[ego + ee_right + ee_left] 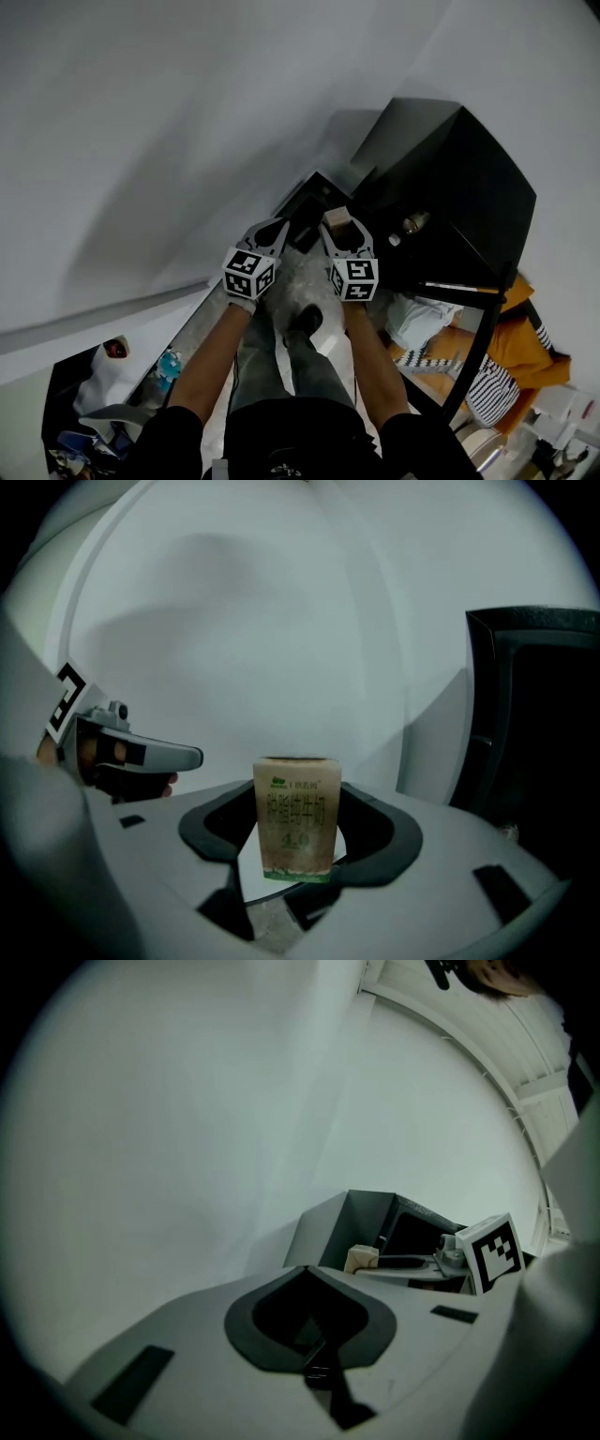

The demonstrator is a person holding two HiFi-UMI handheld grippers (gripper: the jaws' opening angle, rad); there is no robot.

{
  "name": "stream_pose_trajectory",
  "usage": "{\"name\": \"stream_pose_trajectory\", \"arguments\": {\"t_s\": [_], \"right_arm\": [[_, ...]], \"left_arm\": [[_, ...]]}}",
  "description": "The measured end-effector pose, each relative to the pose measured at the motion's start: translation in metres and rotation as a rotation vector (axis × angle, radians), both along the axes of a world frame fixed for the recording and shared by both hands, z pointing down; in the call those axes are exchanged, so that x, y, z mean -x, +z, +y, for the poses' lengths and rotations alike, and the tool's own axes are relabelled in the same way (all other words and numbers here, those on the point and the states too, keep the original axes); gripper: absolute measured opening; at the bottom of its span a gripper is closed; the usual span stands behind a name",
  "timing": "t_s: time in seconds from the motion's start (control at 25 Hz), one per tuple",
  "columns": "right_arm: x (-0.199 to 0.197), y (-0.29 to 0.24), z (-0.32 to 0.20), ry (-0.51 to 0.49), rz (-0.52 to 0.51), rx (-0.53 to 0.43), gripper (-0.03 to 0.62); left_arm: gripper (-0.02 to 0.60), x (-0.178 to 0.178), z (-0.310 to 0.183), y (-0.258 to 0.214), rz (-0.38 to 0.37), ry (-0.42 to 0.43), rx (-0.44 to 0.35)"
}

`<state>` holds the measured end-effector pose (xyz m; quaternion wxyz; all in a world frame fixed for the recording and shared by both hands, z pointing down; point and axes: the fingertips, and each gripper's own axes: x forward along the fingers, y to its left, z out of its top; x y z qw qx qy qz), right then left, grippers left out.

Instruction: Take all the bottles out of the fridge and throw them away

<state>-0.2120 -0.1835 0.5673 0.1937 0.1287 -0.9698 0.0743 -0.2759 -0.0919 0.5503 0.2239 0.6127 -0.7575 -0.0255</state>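
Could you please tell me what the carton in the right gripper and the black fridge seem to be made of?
Carton: likely coated paperboard. Its tan faces are matte and printed, with crisp folded edges and a flat top.
Fridge: smooth black panels with a slight sheen, probably painted metal or plastic. The pictures do not show which.

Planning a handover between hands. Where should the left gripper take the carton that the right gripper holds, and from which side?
Probably its upper half, from above. The carton stands upright and the right gripper clamps its lower sides, so the top and the flat printed face are free. The left gripper is shut and would have to open first.
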Motion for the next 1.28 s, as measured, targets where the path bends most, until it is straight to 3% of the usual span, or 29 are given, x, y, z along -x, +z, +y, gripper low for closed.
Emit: {"name": "stream_pose_trajectory", "arguments": {"t_s": [0.28,0.72,1.28], "right_arm": [[-0.006,0.048,-0.011,0.013,0.025,0.037,0.268],[0.021,0.153,-0.022,-0.002,0.028,0.072,0.269],[0.051,0.340,-0.031,-0.005,-0.006,0.066,0.270]], "left_arm": [[0.002,-0.007,-0.002,0.046,0.038,0.023,0.038],[0.002,0.007,-0.020,0.141,0.047,0.090,0.075],[0.002,0.037,-0.040,0.299,-0.030,0.144,0.053]]}}
